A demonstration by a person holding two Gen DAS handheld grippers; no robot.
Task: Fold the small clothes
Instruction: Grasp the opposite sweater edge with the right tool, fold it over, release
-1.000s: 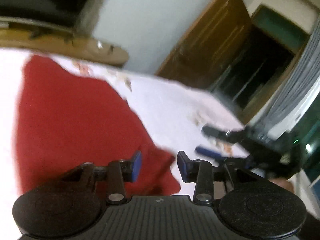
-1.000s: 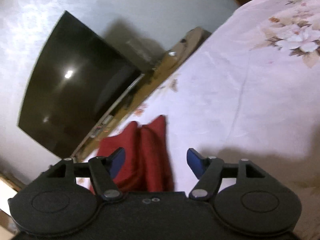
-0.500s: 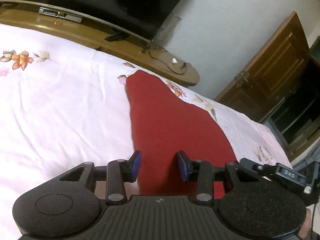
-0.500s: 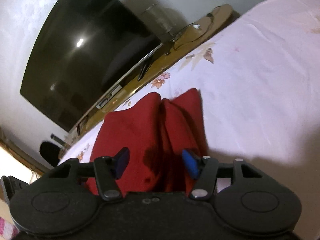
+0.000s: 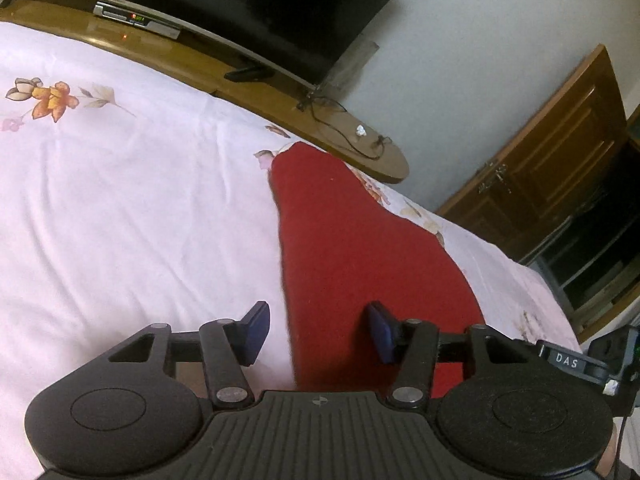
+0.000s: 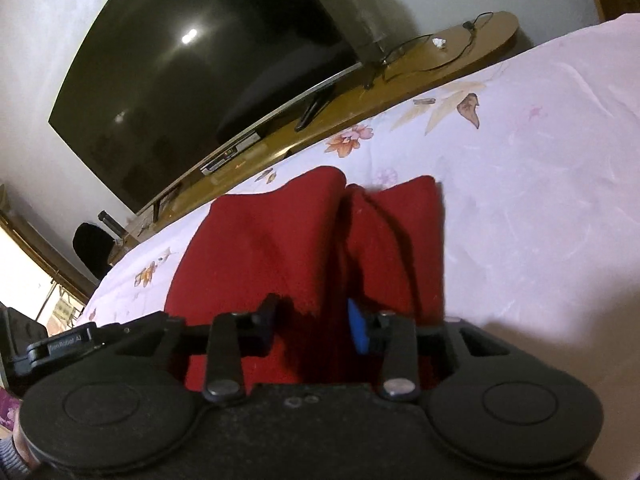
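A small red garment [image 5: 360, 248] lies flat on the white floral bedsheet [image 5: 140, 208]. My left gripper [image 5: 318, 332] hovers low over its near end, and the cloth's left edge runs between the blue pads. Its jaws are opening and nothing is pinched. In the right wrist view the red garment [image 6: 280, 240] shows two lobes with a crease between them. My right gripper [image 6: 314, 324] is over the near hem; its jaws are closing with red cloth between them, the pads still apart from it. The right gripper's body [image 5: 580, 360] shows at the left view's right edge.
A wooden TV console [image 5: 248, 92] runs along the bed's far edge, with a large dark TV [image 6: 200, 92], a set-top box [image 5: 136, 20] and loose cables [image 5: 352, 136] on it. A wooden door [image 5: 560, 160] stands at the right.
Both grippers swung in and sank toward the garment's near end. The left jaws widened over the cloth's left edge. The right jaws narrowed around the cloth.
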